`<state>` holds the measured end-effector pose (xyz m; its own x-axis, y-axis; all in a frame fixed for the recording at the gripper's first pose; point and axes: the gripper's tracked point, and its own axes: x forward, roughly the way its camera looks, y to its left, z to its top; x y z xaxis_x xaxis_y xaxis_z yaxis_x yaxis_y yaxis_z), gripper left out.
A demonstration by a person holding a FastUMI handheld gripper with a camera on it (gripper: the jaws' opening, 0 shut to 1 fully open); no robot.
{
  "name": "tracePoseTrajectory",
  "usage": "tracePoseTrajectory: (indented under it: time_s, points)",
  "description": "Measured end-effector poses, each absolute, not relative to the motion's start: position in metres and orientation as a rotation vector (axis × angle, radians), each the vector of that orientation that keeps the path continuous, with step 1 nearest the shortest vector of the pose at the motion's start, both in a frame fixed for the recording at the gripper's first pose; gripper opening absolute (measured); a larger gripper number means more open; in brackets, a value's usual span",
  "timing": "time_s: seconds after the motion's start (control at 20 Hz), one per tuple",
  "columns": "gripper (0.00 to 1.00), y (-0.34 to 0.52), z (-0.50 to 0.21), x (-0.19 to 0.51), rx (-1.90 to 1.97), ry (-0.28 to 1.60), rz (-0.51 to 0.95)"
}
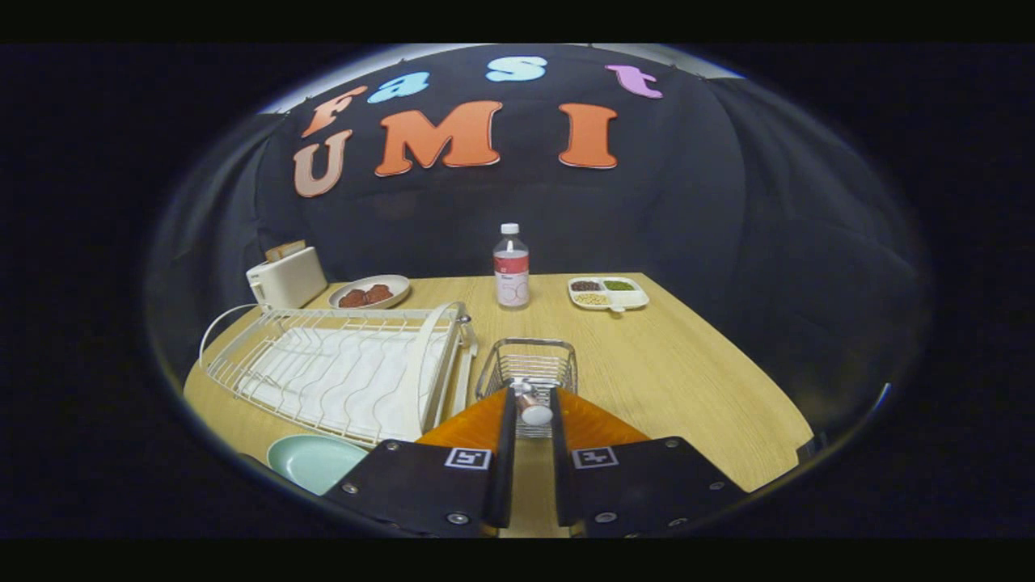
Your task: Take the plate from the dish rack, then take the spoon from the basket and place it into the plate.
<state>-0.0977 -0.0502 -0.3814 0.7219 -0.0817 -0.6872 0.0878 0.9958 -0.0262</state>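
Note:
My gripper [532, 396] hangs over the near edge of the wire basket [530, 362]. Its two orange fingers [477, 420] are shut on the spoon [534, 414], whose rounded metal handle end pokes out between the tips towards me. The rest of the spoon is hidden by the fingers. The pale green plate [311, 461] lies flat on the wooden table, left of the fingers and just in front of the white dish rack [340, 368]. No dishes stand in the rack.
Along the table's far side stand a white toaster [287, 277], a plate of brown food [369, 292], a plastic bottle [511, 267] and a divided tray of beans [608, 293]. Bare tabletop [687, 380] stretches right of the basket.

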Motion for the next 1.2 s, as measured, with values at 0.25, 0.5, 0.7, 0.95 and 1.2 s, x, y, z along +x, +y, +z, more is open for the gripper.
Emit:
tracePoseTrajectory:
  time_s: [0.25, 0.5, 0.7, 0.95, 1.2]
  points:
    - [0.14, -0.045, -0.382, -0.093, 0.034, 0.771, -0.076]
    - [0.10, -0.045, -0.357, -0.090, 0.038, 0.752, -0.060]
    - [0.10, -0.048, -0.325, -0.091, 0.030, 0.732, -0.047]
    - [0.10, -0.044, -0.285, -0.104, 0.030, 0.708, -0.007]
    - [0.10, -0.015, -0.257, -0.125, 0.095, 0.708, 0.066]
